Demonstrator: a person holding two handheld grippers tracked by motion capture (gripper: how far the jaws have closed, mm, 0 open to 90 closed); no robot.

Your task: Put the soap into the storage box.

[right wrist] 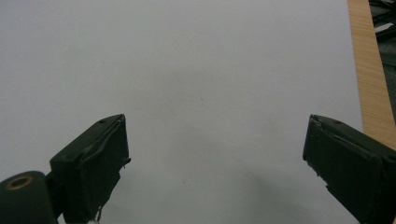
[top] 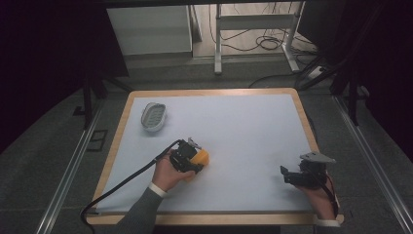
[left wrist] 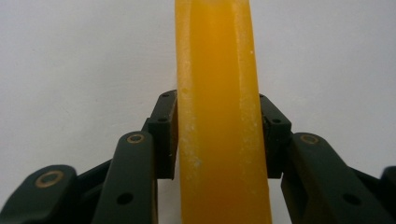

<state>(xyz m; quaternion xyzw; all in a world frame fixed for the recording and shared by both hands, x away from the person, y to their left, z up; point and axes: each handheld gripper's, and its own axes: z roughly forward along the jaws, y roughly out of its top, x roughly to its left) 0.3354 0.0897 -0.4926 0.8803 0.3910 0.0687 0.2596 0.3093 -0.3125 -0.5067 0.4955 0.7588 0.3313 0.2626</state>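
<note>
- White sheet (top: 243,126) is covering the table (top: 117,146), and only a wooden rim is showing around it; dark floor with cables is lying behind.
- Left hand (top: 168,174) is coming in from the bottom, near the middle of the sheet, and is holding the left gripper (top: 195,158) pointing to the right and a little away from the person.
- Its jaws are pressing from both sides on a yellow-orange block (left wrist: 219,116); in the left gripper view the block is standing between the pads and is running up out of the picture.
- Black cable (top: 122,187) is trailing from this gripper to the near left corner.
- Right hand (top: 321,195) is resting near the front right edge, and the right gripper (top: 287,174) is pointing left over the bare sheet.
- Its jaws are standing wide apart with nothing between them.
- Grey oval dish (top: 154,117) is sitting near the far left corner, well apart from both grippers.
</note>
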